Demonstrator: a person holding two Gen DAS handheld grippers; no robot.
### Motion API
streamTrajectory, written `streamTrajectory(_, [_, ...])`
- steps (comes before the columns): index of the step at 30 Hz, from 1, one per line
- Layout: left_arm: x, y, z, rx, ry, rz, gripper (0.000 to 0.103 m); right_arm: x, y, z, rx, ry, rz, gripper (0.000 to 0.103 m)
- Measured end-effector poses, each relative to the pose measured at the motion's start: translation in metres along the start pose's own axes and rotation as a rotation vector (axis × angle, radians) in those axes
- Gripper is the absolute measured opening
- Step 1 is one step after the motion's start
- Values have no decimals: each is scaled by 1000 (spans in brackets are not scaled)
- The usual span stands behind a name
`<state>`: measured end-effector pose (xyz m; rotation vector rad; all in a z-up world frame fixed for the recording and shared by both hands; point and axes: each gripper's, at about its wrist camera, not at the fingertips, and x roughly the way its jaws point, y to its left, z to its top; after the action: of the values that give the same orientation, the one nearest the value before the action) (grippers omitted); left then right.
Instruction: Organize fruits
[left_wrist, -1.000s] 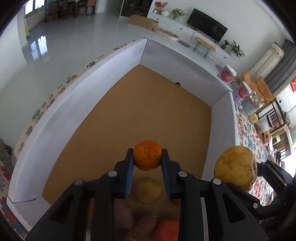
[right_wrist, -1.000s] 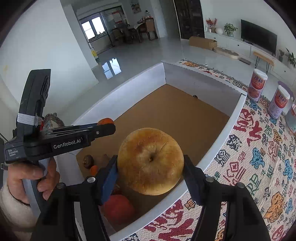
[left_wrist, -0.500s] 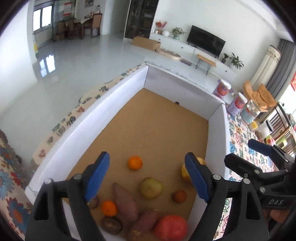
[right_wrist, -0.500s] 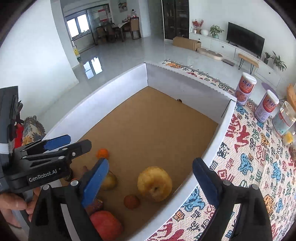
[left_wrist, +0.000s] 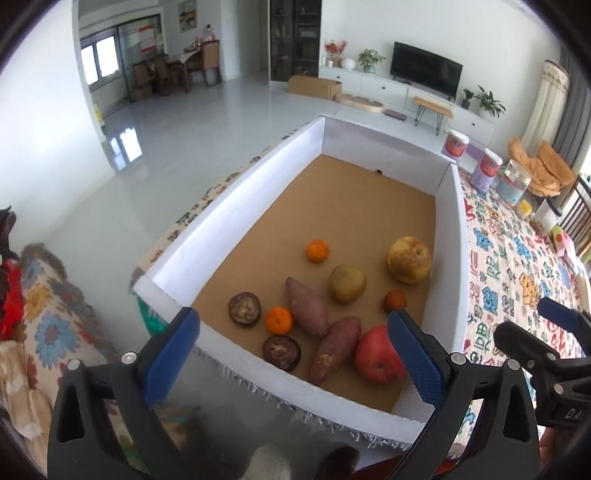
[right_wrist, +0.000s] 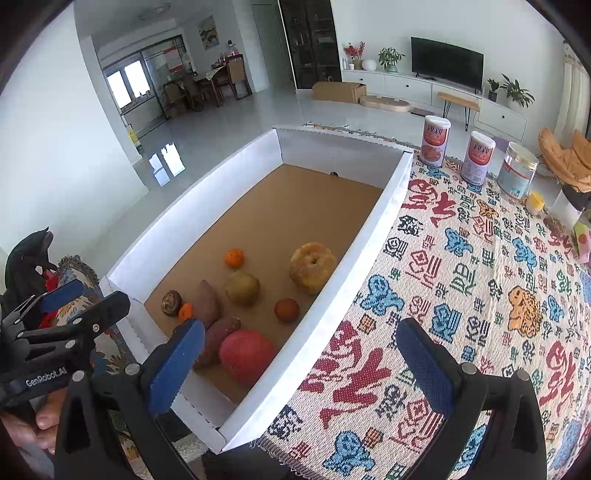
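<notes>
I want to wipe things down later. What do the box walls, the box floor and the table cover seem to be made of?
Box walls: probably white foam board or cardboard; smooth, matte, with folded corners. Box floor: looks like cork or brown cardboard, flat tan and unglossy. Table cover: woven cloth, with visible weave, printed figures and a fringed edge.

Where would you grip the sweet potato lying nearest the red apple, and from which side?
Grip the sweet potato across its narrow middle, coming from above, fingers either side of its long axis. It lies flat and slanted; the red apple crowds one side, so approach slightly off it.
</notes>
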<state>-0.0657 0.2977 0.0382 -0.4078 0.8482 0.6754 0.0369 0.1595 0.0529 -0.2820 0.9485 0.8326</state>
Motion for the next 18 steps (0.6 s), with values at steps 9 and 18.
streamTrajectory(9, [0, 8, -9, 68, -50, 111, 102, -8, 26, -8, -23, -20, -30, 103])
streamTrajectory(18, [7, 18, -8, 56, 8, 75, 102, -2, 48, -7, -58, -1, -17, 103])
